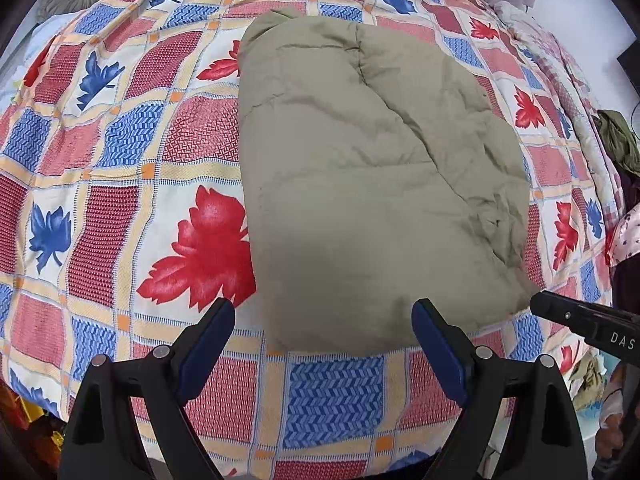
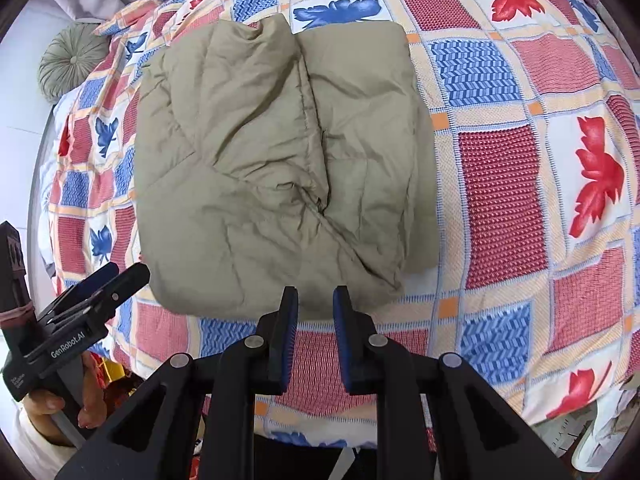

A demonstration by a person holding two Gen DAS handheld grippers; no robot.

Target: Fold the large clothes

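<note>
Left wrist, folded jacket [image 1: 360, 168] mid-bedspread [image 1: 120, 200], claws clear

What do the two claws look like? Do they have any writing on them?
Both are black plastic with two flat fingers lined with blue pads and round silver rivets at the joints. The left claw has "GenRobot.AI" in white on its side, as the right wrist view shows. The right claw shows the white letters "DAS" in the left wrist view. A white sleeve covers the person's left arm.

Bright even daylight, sharp focus, soft shadows, strong fisheye bending, dark corners
</note>
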